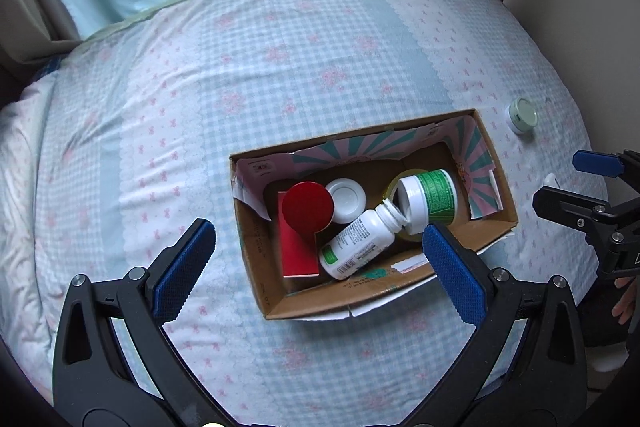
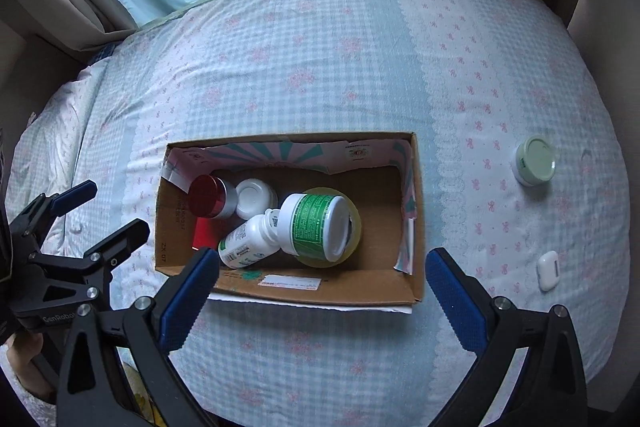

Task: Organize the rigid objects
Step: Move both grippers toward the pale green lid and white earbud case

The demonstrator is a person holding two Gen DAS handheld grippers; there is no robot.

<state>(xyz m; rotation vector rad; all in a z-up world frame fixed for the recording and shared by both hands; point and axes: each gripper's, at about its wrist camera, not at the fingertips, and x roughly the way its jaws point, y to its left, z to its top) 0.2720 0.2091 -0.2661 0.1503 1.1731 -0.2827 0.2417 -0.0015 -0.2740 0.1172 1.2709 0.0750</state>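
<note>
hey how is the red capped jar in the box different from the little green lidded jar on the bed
The red-capped jar sits inside the cardboard box, crowded against a white-lidded container; the green-lidded jar stands alone on the bedspread, outside the box. Its lid is pale matte green, the other's glossy red. Both stand upright, lids closed.

Brown cardboard box [image 2: 288,283]; red-capped jar [image 2: 208,195]; white, green-labelled bottles [image 2: 316,223]; blue-pink checked bedspread [image 2: 320,67].
</note>
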